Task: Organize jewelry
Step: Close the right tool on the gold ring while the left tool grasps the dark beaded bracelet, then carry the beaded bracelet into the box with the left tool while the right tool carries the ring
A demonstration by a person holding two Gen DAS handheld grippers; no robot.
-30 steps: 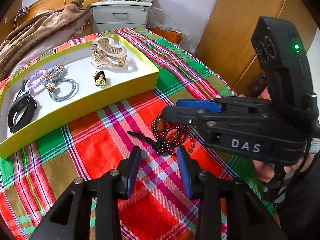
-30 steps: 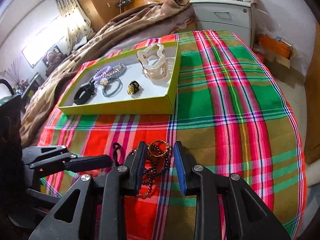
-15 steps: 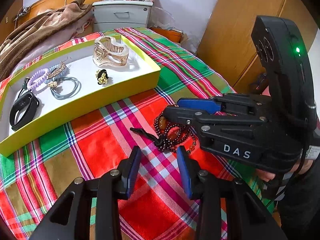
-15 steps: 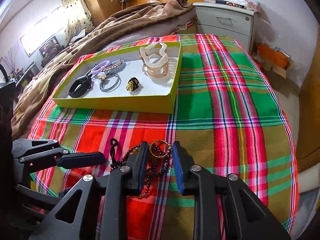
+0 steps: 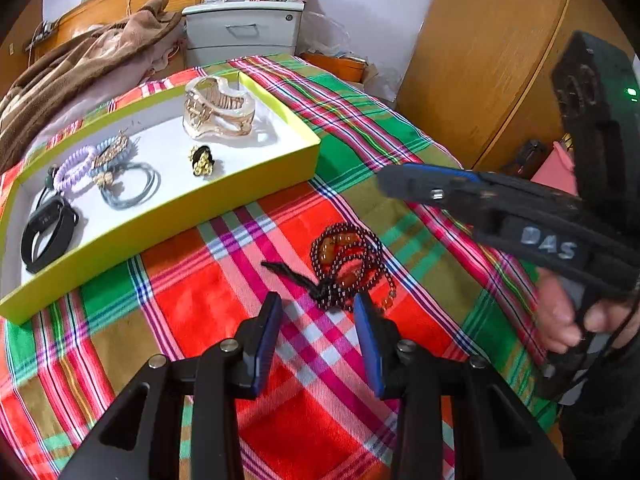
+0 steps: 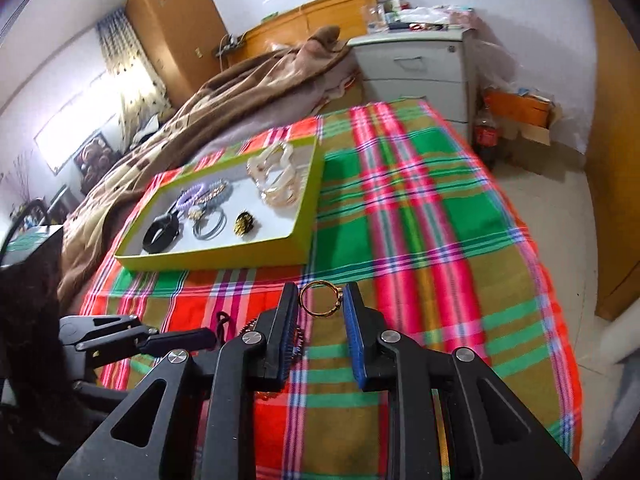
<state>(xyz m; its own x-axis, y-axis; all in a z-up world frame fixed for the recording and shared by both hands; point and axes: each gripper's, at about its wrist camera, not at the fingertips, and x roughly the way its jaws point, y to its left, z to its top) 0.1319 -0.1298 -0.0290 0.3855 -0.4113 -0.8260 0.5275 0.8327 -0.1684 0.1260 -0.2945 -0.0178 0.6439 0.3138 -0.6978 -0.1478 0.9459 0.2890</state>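
In the left wrist view, your left tool [image 5: 318, 312] stands wide and empty at the bottom of the frame, low over the checked cloth [image 5: 192, 292], with the dark bead necklace [image 5: 348, 268] just beyond its tips. I think it waits there so it can take the necklace next. The yellow box [image 5: 224, 204] sits at the upper left, near enough for a short carry. It already keeps the hair claw [image 5: 218, 112], the hair ties [image 5: 104, 168], the black band [image 5: 46, 232] and a small gold brooch [image 5: 202, 160]. Your right tool [image 5: 424, 184] reaches in from the right.

In the right wrist view, your right tool [image 6: 322, 304] is narrow and grips a gold ring [image 6: 320, 298] between its tips, raised above the cloth at the middle of the frame. Its jaws have just been closing on this ring. The box lies to the upper left, so the ring probably goes there.
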